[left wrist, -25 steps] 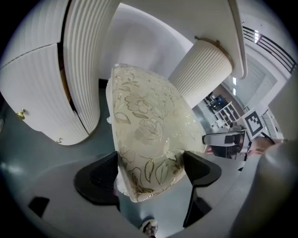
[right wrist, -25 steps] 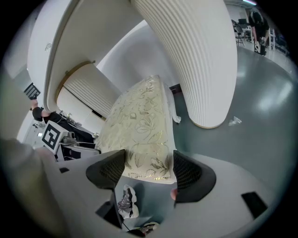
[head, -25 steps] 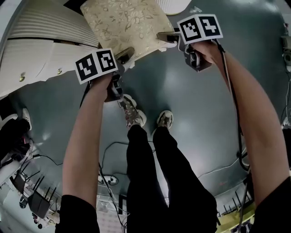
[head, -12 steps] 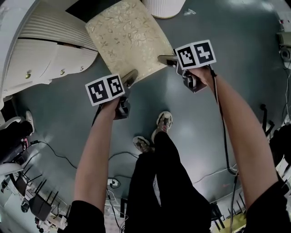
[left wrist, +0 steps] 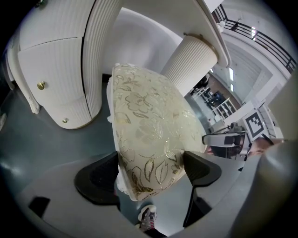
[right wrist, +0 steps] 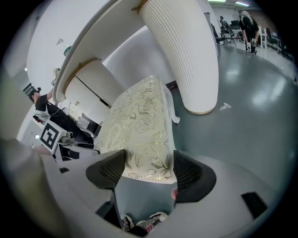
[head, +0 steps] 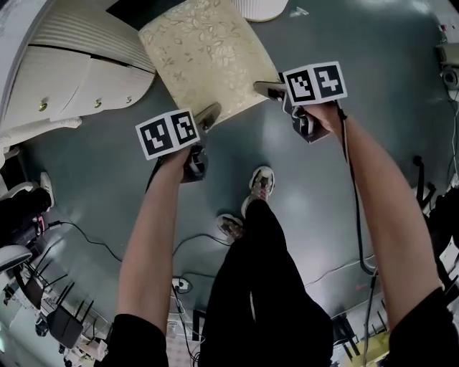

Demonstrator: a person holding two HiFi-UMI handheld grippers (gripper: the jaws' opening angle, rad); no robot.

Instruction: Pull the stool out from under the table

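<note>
The stool (head: 204, 61) has a cream cushion with a gold flower pattern and stands on the grey floor, below the white table's ribbed pedestal (head: 259, 7). My left gripper (head: 208, 115) is shut on its near left corner. My right gripper (head: 269, 89) is shut on its near right corner. In the left gripper view the stool (left wrist: 149, 125) fills the middle, and the left gripper (left wrist: 151, 174) has both black jaws pressed against the cushion's corner. In the right gripper view the right gripper (right wrist: 148, 172) clasps the stool (right wrist: 139, 135) at its edge.
A white ribbed cabinet (head: 72, 79) with gold knobs stands left of the stool. The pedestal (right wrist: 181, 51) rises to the table top (right wrist: 93, 51). The person's shoes (head: 259, 183) are just behind the grippers. Cables and a power strip (head: 179, 284) lie on the floor near the bottom left.
The stool has slid away from the pedestal and cabinet with both grippers still on it. The person's feet have stepped back.
</note>
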